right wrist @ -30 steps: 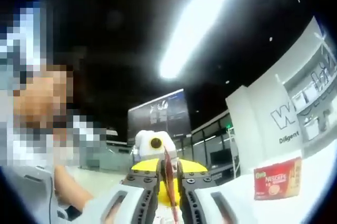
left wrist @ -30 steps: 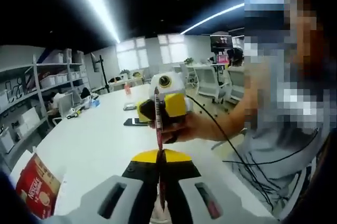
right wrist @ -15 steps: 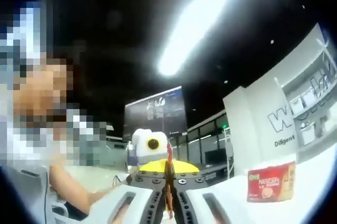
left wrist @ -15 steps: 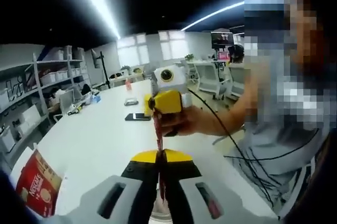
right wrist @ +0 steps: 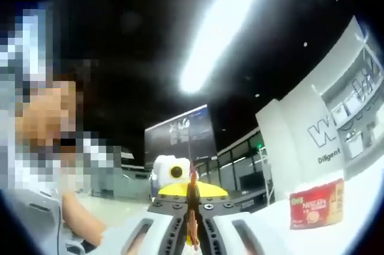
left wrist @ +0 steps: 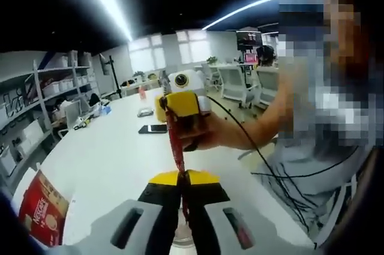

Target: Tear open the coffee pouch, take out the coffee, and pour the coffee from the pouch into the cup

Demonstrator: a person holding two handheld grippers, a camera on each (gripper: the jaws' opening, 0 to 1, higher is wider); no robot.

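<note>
While the coffee pouch (left wrist: 174,144) hangs edge-on over the table (left wrist: 108,165), the left gripper (left wrist: 183,178) clamps its lower end and the right gripper (left wrist: 174,108), at 12 o'clock, its upper end: tearing step; next, opposed pulling.

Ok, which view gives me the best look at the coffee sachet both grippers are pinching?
The left gripper view: the coffee sachet stretches edge-on between the left gripper and the right gripper. The right gripper view shows just a short sliver above its shut jaws.
</note>
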